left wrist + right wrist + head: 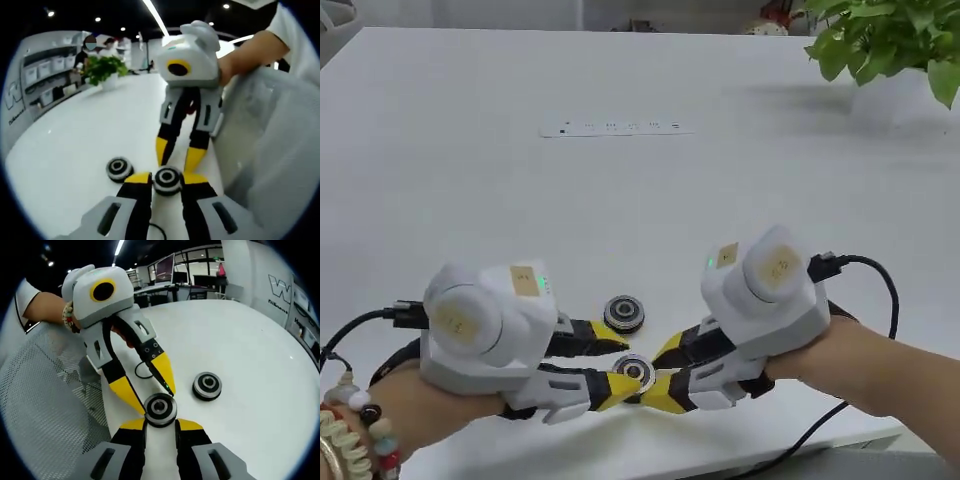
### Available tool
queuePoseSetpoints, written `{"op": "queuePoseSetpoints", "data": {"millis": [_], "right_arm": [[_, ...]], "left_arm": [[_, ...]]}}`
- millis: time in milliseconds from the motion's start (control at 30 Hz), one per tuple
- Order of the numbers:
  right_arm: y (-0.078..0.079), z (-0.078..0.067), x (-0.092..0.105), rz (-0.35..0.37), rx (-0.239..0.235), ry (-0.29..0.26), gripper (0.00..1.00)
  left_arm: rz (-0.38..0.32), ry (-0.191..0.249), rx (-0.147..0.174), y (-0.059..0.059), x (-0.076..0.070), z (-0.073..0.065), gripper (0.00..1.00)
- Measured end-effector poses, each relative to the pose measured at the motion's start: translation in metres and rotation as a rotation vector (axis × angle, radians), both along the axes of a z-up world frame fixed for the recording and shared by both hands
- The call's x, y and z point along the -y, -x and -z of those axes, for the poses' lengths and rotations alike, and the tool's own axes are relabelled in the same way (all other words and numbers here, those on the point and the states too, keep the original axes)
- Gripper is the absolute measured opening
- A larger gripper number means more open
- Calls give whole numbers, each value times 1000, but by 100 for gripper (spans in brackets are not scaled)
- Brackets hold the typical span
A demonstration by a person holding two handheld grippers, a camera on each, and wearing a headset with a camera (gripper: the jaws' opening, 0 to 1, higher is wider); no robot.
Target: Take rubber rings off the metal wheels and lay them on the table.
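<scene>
Both left claw and right claw seemingly clamped on one wheel at near table edge.

Large letter W on white wall panel, smaller line beneath it illegible, partial W on wall, marks on table strip too small to read

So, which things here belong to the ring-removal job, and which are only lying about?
Job: near wheel; far wheel; left gripper; right gripper.
Lying about: white power strip; potted plant.
</scene>
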State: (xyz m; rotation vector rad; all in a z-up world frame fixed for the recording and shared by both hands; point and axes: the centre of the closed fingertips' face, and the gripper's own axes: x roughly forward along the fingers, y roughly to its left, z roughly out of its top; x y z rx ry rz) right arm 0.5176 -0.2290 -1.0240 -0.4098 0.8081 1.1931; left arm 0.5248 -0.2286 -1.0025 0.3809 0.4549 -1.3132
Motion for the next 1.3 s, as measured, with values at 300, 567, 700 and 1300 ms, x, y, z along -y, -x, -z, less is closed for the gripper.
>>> {"op": "queuePoseSetpoints", "data": {"millis": [300, 567, 700, 1300], "right_arm": [[-1, 2, 4, -8, 11, 24, 10], [-4, 2, 7, -11, 32, 36, 0], [-6, 2, 8, 34, -1, 35, 0], [-14, -1, 18, 197, -111, -42, 0]], "left_arm": [[-28, 3, -11, -1, 0, -1, 14], [-40, 13, -21, 0, 0, -1, 14], [-41, 14, -19, -1, 0, 0, 14], [-39, 22, -15, -1, 0, 1, 14]]}}
